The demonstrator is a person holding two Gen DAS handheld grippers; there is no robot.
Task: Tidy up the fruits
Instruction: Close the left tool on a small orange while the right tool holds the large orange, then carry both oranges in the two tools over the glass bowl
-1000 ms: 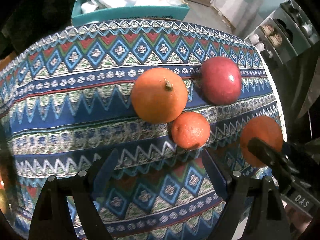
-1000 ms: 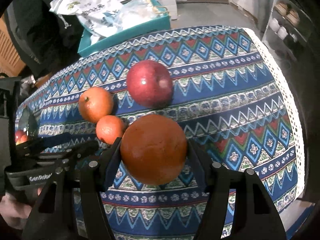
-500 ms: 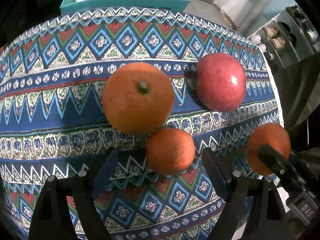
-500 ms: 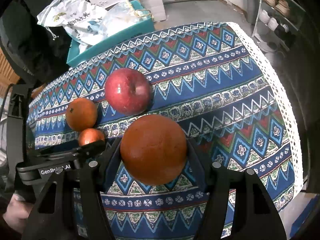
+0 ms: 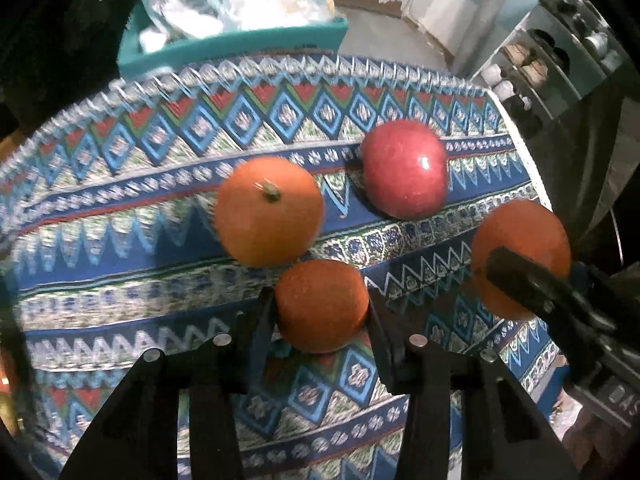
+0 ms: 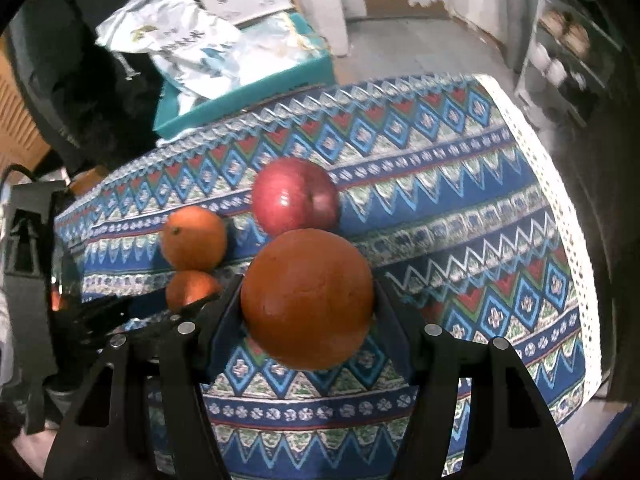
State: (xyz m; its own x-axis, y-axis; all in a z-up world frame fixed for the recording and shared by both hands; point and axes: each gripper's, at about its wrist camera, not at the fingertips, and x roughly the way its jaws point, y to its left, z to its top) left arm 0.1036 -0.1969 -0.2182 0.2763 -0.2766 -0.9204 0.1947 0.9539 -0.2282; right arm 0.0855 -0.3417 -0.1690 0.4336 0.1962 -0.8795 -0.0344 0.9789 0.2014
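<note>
My left gripper [image 5: 322, 312] is shut on a small orange [image 5: 322, 306] low over the patterned tablecloth [image 5: 120, 208]. A larger orange with a green stem [image 5: 270, 210] sits just behind it, and a red apple [image 5: 404, 168] sits to the right of that. My right gripper [image 6: 308, 304] is shut on a big orange [image 6: 308, 298] and holds it above the cloth; it shows at the right of the left wrist view [image 5: 520, 252]. In the right wrist view the apple [image 6: 296, 196], the stemmed orange [image 6: 194, 238] and the small orange [image 6: 192, 288] lie behind and to the left.
A teal box [image 5: 224, 44] with white plastic bags [image 6: 180, 52] stands beyond the table's far edge. The cloth's white lace edge [image 6: 560, 208] marks the right side of the table. Shelves with small items [image 5: 540, 64] stand at the far right.
My left gripper has closed its fingers around the small orange, which was lying free before. My right gripper still holds the big orange and has shifted a little.
</note>
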